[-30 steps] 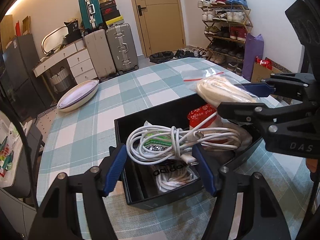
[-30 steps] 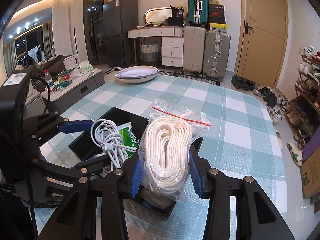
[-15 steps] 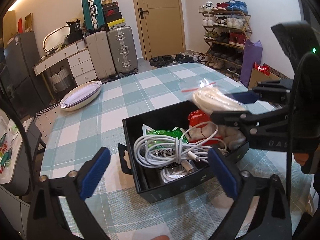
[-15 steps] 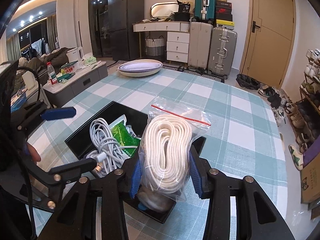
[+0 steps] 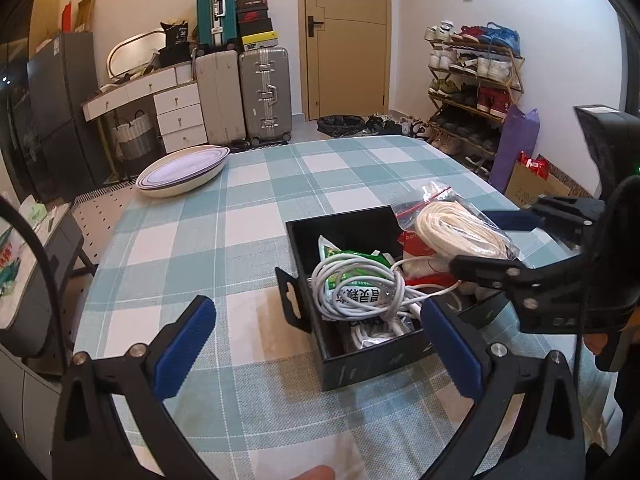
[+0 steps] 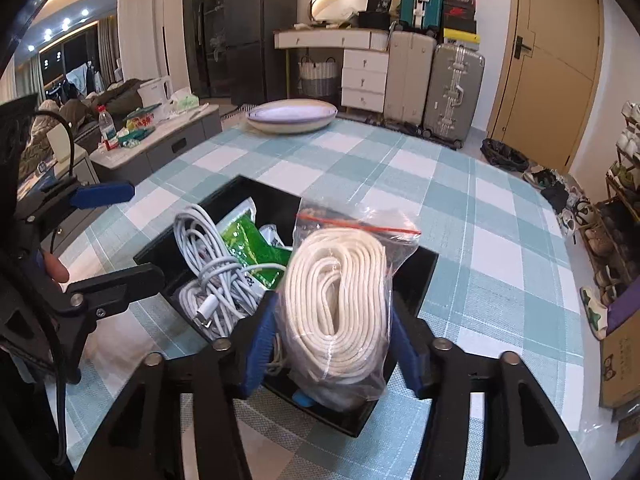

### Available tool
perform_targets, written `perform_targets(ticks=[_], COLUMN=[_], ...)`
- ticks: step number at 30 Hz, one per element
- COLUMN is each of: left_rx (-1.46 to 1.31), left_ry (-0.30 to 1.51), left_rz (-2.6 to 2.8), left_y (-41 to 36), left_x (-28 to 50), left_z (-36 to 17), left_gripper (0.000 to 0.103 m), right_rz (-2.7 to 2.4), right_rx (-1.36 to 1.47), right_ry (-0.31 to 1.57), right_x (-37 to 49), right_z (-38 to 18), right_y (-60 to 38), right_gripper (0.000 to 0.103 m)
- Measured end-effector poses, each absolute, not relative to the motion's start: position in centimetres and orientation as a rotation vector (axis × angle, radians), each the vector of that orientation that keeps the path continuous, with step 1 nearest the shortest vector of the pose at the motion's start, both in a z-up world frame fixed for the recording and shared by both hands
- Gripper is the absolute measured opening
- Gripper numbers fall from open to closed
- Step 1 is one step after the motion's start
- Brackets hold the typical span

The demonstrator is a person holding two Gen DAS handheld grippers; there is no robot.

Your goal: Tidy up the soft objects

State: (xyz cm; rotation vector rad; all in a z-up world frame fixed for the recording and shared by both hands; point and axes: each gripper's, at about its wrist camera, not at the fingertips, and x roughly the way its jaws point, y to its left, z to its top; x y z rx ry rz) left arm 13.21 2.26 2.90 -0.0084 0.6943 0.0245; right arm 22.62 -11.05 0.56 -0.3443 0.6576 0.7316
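My left hand-held gripper (image 5: pixel 318 342) is spread wide, its jaws having just been opening, with nothing between them; it hangs over the checked surface (image 5: pixel 256 208) at the near left corner of the black box (image 5: pixel 372 364). The coil of white cable (image 5: pixel 360 292) lies loose in the box on a green packet (image 5: pixel 352 258).

My right hand-held gripper (image 6: pixel 332 344) has also just been opening its jaws. The clear bag of white rope (image 6: pixel 340 304) stands upright between the blue pads (image 6: pixel 260 344), its bottom resting in the near end of the box (image 6: pixel 416 280); a gap shows beside each pad, so the bag is no longer pinched.

At about eleven o'clock, well apart from the box, an oval dish (image 5: pixel 182 170) sits near the surface's far edge.
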Motion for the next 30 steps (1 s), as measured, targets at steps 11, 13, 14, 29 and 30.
perform_targets(ticks=[11, 13, 14, 29, 30], left_rx=[-0.051, -0.04, -0.035, -0.037, -0.037], left_ry=[0.621, 0.61, 0.599, 0.507, 0.506], left_rz=[0.049, 0.055, 0.061, 0.08, 0.08], left_y=[3.0, 2.7, 2.6, 2.5, 2.5], left_x=[11.1, 10.6, 10.2, 7.3, 7.1], left_z=[2.8, 2.8, 2.9, 2.8, 2.7], left_gripper=[0.103, 0.103, 0.103, 0.103, 0.103], right_rz=[0.688, 0.688, 0.682, 0.682, 0.682], right_rx=[-0.189, -0.17, -0.167, -0.128, -0.128], right_ry=[0.485, 0.459, 0.444, 0.378, 0.374], right_x=[17.7, 16.8, 16.3, 12.4, 12.3], right_z=[2.9, 3.0, 3.1, 1.7, 1.5], right_y=[-15.2, -15.6, -15.8, -16.8, -16.8], right_gripper=[0.102, 0.102, 0.102, 0.102, 0.102])
